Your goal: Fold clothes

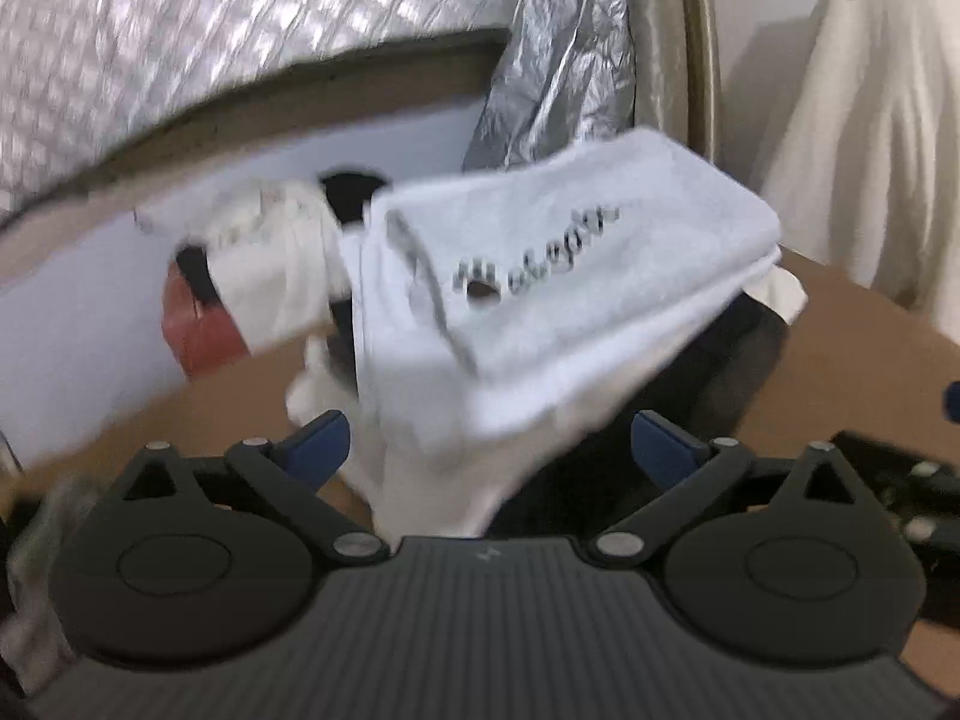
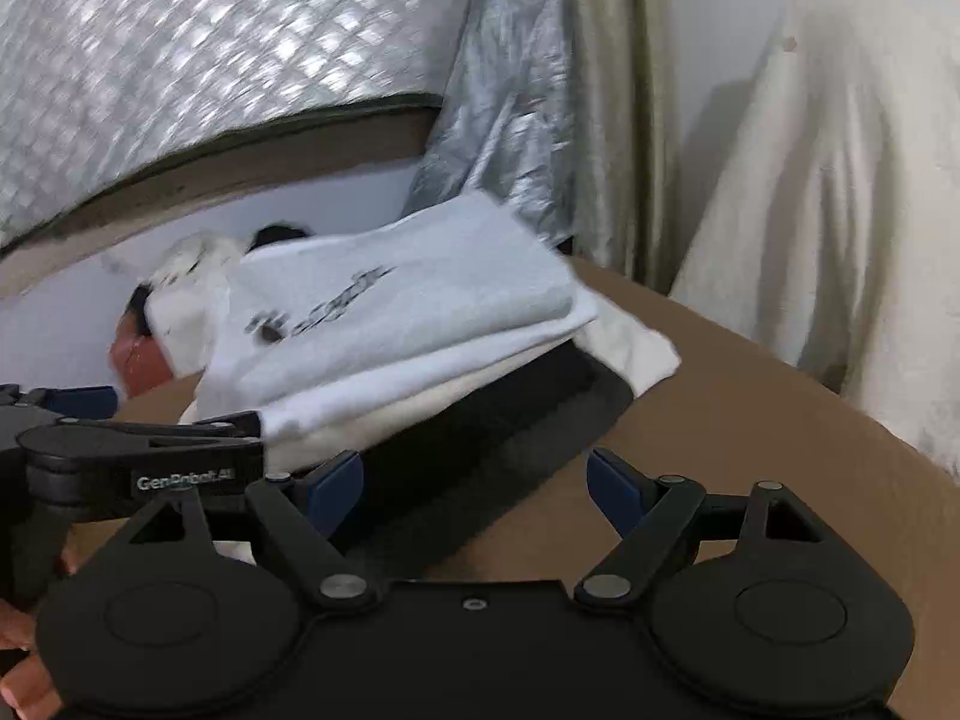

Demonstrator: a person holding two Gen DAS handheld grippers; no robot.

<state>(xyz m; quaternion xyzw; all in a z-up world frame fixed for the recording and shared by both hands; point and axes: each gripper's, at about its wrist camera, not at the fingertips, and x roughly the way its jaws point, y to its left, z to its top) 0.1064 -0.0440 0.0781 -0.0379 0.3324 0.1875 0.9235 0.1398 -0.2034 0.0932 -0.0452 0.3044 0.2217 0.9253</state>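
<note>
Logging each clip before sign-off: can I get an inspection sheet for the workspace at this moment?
Surface: brown tabletop, bare at the near right.
Job's things: folded white garment with dark lettering tops a stack, over a cream garment and a black garment.
Clutter: loose white clothes and a red-brown item behind the stack; too blurred to identify.
Grippers: left gripper open, white cloth between the jaws but not pinched; right gripper open, holding nothing.
Cables: nothing seen.
Surroundings: silver quilted cover, pale curtain, cream draped cloth.
</note>
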